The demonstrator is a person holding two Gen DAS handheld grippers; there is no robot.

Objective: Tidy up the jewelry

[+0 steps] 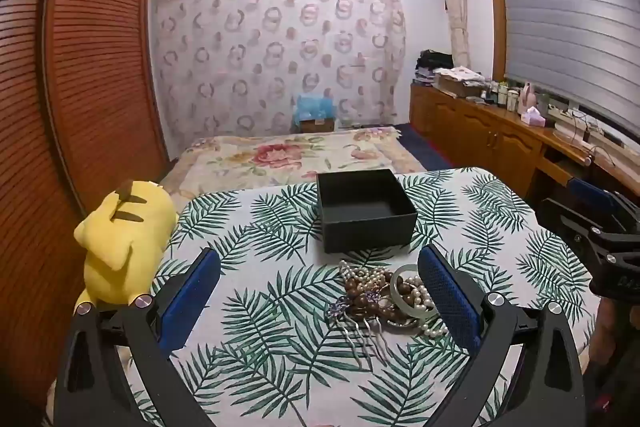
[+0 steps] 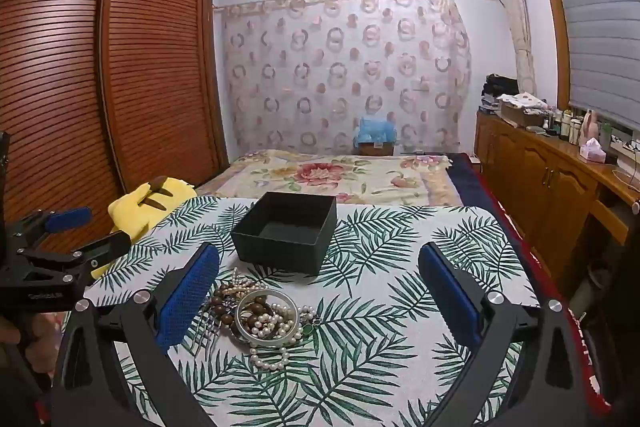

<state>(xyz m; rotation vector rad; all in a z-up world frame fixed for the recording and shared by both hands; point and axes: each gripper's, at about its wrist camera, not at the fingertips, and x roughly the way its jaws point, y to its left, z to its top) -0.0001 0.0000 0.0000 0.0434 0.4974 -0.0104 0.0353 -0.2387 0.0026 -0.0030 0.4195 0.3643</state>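
Jewelry heap (image 1: 390, 297) on worktop (image 1: 256, 307), just inside left gripper (image 1: 320, 291) right finger; black box (image 1: 366, 209) beyond. Both grippers' fingers spread wide, empty. Best practice, probably: lift one untangled piece, e.g. jade bangle (image 2: 266, 315), with right gripper (image 2: 320, 291).

Evenly lit from overhead indoor sources; no daylight through the closed blind (image 1: 568, 23). Slightly cool cast on the walls, moderate brightness. Soft, short shadows only: beneath the black box (image 1: 366, 211) on its near side, and under the jewelry pile (image 1: 390, 297). Faint sheen on the wardrobe door (image 2: 156, 59) and on the cabinet top (image 2: 576, 155); no strong glare. Heavy fisheye curvature, bowing straight lines toward the borders. Black vignette in all corners. Sharp at the centre, with mild softness and compression noise in the far curtain (image 1: 276, 51). No motion blur.
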